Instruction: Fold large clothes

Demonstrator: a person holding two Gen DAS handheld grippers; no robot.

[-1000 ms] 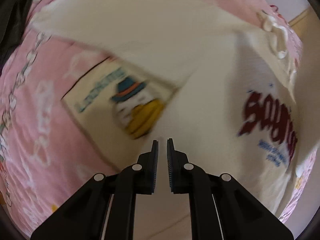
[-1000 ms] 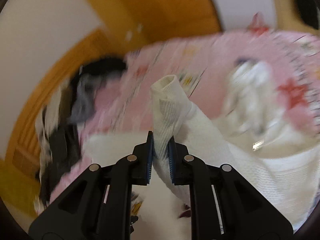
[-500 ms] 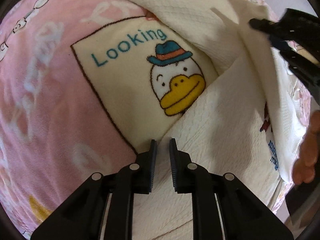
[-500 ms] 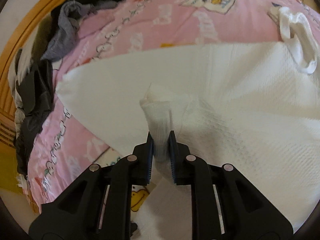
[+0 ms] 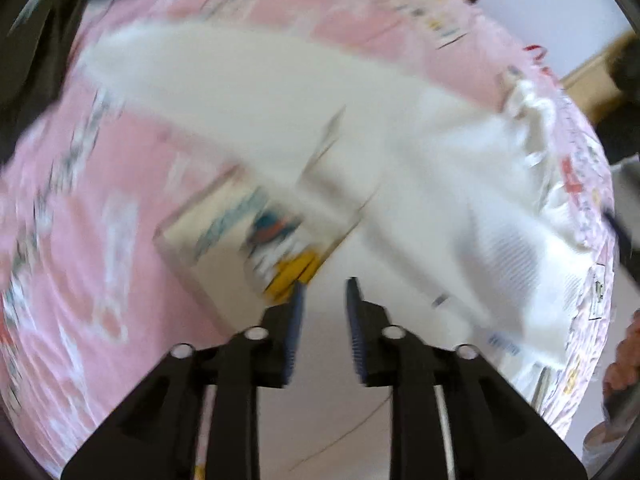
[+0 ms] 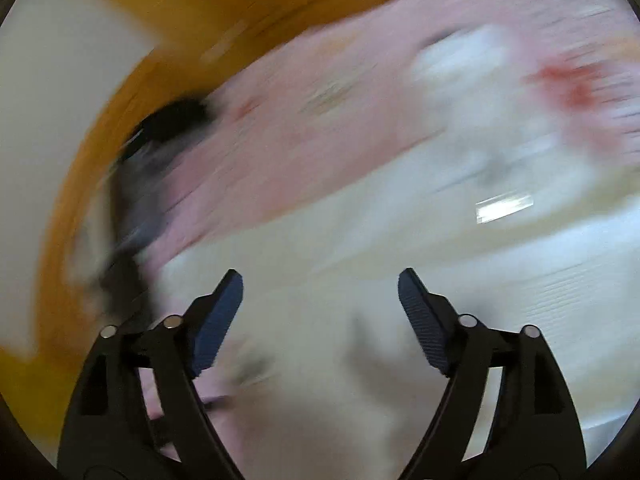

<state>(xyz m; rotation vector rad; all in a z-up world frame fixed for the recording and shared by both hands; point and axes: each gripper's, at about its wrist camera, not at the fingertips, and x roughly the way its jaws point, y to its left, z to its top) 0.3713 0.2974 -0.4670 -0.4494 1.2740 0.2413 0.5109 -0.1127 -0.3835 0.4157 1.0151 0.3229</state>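
Both grippers stand unclenched with nothing pinched between their pads. At the bottom of the right wrist view the right gripper [image 6: 320, 284] has just been opening and its jaws now gape wide, no cloth between them. The left gripper [image 5: 324, 294], at the bottom centre of the left wrist view, has also just been opening, though only to a narrow gap, and that gap is bare too. Under and beyond both lies the white garment [image 5: 280, 92], spread across the middle of the left view from upper left to lower right, with a fold edge near the centre (both pictures are smeared by motion, so finer creases cannot be told). It rests on a pink printed bedspread [image 5: 92, 220], whose cream cartoon patch [image 5: 256, 236] peeks out just left of the left jaws. In the right view dark clothes [image 6: 160, 152] sit at the left edge of the bedspread, against an orange wooden frame [image 6: 224, 4]
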